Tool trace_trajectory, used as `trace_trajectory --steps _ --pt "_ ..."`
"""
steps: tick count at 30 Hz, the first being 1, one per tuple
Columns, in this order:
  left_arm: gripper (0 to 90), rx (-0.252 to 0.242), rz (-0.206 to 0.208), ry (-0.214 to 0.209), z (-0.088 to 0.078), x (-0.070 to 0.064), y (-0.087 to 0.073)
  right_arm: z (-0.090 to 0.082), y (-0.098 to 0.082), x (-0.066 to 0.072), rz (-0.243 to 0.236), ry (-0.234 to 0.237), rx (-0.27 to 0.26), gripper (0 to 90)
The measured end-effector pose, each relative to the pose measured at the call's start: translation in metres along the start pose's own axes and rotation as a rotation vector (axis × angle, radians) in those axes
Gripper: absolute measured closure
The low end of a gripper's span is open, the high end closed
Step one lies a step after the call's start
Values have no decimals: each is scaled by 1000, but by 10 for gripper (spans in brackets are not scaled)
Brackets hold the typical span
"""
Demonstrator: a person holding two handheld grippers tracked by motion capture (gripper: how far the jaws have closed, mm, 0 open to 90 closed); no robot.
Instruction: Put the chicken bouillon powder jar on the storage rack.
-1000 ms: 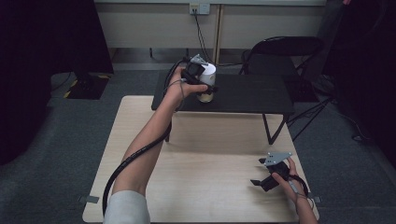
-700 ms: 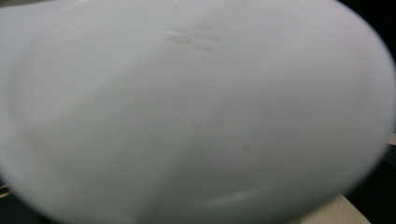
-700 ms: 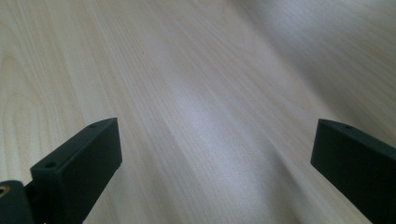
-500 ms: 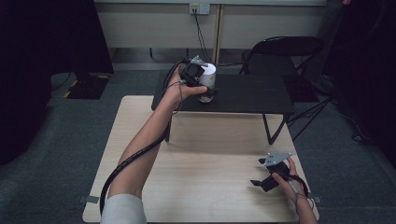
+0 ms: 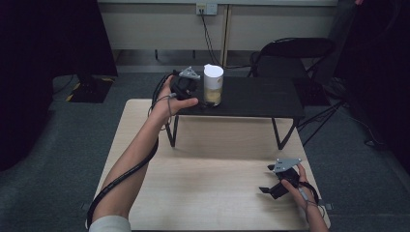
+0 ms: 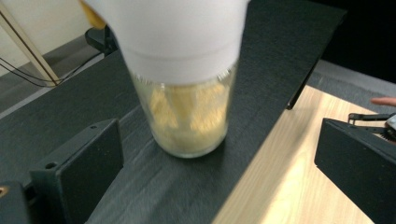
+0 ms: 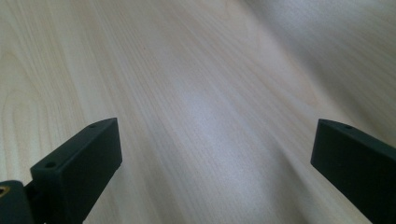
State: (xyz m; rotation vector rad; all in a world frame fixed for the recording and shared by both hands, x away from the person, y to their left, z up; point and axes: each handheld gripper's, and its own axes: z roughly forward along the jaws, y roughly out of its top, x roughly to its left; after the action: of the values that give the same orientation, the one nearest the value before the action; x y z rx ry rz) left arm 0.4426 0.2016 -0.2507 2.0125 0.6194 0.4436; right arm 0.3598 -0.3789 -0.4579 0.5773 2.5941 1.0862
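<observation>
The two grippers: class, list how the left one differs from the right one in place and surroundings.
The left gripper is up at the low black table, beside the white-lidded glass jar; the right gripper hovers low over the pale wooden table. The left faces the jar; the right faces bare wood. Both are open and hold nothing.

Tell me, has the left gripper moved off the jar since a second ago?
Yes. The left gripper, jaws just opened, has backed left off the jar, which stands on the black table.
</observation>
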Motion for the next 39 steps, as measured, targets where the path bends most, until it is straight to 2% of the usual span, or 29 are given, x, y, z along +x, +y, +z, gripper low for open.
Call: trace_trajectory --steps 4,7,8,9,14,15,16,17,18,19,20,21,23,25,27,29,30,32,35,36,37,39 --pt "6 -21 8 -24 -13 -5 -15 0 0 0 3 -2 2 8" --pt "5 -23 11 -42 -18 -8 -24 0 -1 0 5 -4 3 8" --pt "6 -16 0 -60 -21 -10 -32 0 -1 0 5 -2 3 8" --pt "5 -16 0 -60 -21 -10 -32 0 -1 0 5 -2 3 8" --pt "6 -15 -13 -80 -29 -24 -72 0 0 1 2 -3 6 8" --pt "6 -15 -13 -80 -29 -24 -72 0 0 1 1 -3 6 8" --pt "5 -25 -19 -85 -30 -30 -92 0 0 1 2 -4 4 8" --pt "5 -26 -21 -89 -30 -32 -102 0 -1 1 2 -4 3 8" --pt "1 -26 -21 -89 -30 -32 -102 0 -1 1 2 -4 4 8" --pt "4 -27 -37 -89 -28 -38 -123 0 -1 1 3 -5 5 8" --pt "4 -27 -37 -89 -28 -38 -123 0 -1 1 3 -5 5 8" --pt "4 -25 -48 -99 -26 -39 -134 0 -1 1 3 -4 6 8" --pt "2 -13 -57 -91 -22 -46 -155 0 0 1 2 -3 8 8" --pt "3 -7 -84 -96 -17 -51 -177 0 0 1 2 -4 8 8" --pt "6 0 -85 -113 -11 -52 -197 0 -1 1 6 -3 7 8" --pt "7 28 -94 -116 -7 -54 -209 0 -1 1 4 -3 9 8" --pt "8 32 -97 -116 -4 -56 -221 1 -1 1 5 -3 12 8" --pt "9 40 -101 -120 -3 -56 -226 1 -1 1 4 -2 12 8" --pt "9 36 -117 -112 0 -58 -239 1 0 1 2 -1 16 8" --pt "9 26 -122 -118 2 -59 -248 2 0 1 3 1 16 8" --pt "9 26 -122 -118 2 -59 -248 2 0 1 3 1 16 8" --pt "9 56 -124 -121 5 -59 -251 2 0 1 1 0 20 8"
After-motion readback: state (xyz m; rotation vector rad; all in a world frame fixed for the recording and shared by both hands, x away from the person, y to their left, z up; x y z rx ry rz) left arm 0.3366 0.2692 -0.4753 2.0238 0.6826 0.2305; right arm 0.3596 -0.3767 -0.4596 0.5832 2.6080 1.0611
